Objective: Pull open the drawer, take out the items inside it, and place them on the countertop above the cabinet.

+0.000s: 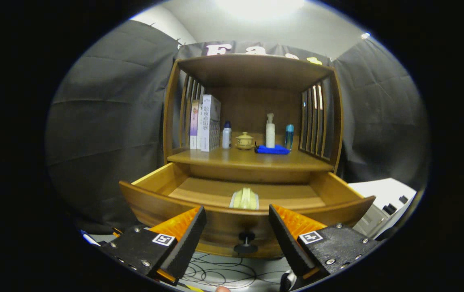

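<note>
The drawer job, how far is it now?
Done: the drawer is pulled open. In hand: nothing; the gripper is open, in front of the drawer above its knob. Left: the pale yellow item lies inside, to go on the countertop.

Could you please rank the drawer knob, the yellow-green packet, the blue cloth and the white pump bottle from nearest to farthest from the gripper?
From the open gripper:
1. Drawer knob, between the fingers.
2. Yellow-green packet, inside the open drawer.
3. Blue cloth, on the countertop.
4. White pump bottle, just behind the cloth.
</note>
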Tool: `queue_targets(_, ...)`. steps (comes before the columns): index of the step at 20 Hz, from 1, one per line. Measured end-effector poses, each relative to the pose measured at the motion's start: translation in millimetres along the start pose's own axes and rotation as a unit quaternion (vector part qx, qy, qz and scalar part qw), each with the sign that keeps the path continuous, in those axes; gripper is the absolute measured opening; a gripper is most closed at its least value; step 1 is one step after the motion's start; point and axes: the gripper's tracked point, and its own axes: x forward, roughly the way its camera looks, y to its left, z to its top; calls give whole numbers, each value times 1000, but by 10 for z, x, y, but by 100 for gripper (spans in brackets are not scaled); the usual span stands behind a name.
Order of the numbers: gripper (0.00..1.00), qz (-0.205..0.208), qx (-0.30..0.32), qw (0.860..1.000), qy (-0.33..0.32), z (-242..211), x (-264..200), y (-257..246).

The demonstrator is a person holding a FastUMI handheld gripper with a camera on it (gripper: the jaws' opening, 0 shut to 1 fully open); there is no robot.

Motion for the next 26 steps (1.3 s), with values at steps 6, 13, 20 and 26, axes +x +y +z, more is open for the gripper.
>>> queue_targets(6,95,-33,21,998,42,592,380,-140)
queue_targets(13,95,-49,25,990,128,567,975,-169)
queue_targets(20,95,-80,22,964,253,125,1379,-248)
queue_targets(26,95,-79,6,941,329,-243,1603,-231)
